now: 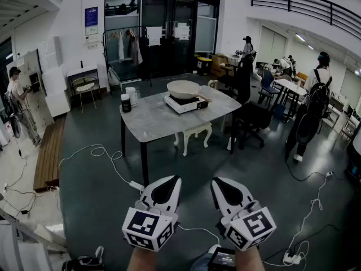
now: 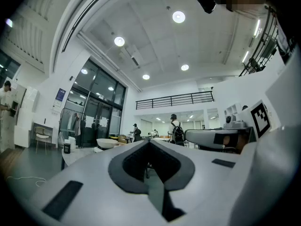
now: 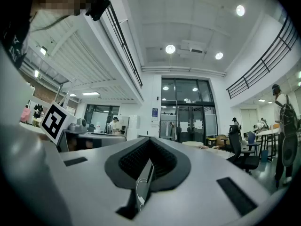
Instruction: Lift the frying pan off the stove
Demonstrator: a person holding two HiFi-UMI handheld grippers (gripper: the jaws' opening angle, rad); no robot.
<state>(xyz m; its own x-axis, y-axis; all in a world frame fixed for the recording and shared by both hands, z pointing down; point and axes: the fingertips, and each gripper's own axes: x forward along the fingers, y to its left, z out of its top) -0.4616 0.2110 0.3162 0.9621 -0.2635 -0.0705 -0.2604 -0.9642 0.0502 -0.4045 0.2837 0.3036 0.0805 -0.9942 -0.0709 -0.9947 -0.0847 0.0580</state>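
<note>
A pale, bowl-shaped frying pan (image 1: 183,88) sits on a white portable stove (image 1: 185,103), on the far right part of a grey table (image 1: 152,120) several steps ahead of me. Both grippers hang low in front of me, far short of the table. My left gripper (image 1: 168,184) and right gripper (image 1: 221,185) are side by side, jaws shut and holding nothing. In the left gripper view the pan (image 2: 107,143) shows small at the left, beyond the shut jaws of my left gripper (image 2: 149,144). My right gripper (image 3: 149,141) points across the hall towards the glass doors.
A dark can (image 1: 126,103) and a white jar (image 1: 132,96) stand at the table's left end. A white stool (image 1: 194,133) is tucked under the table and a black office chair (image 1: 251,120) stands to its right. Cables (image 1: 101,154) and a power strip (image 1: 290,258) lie on the floor. People stand around the hall.
</note>
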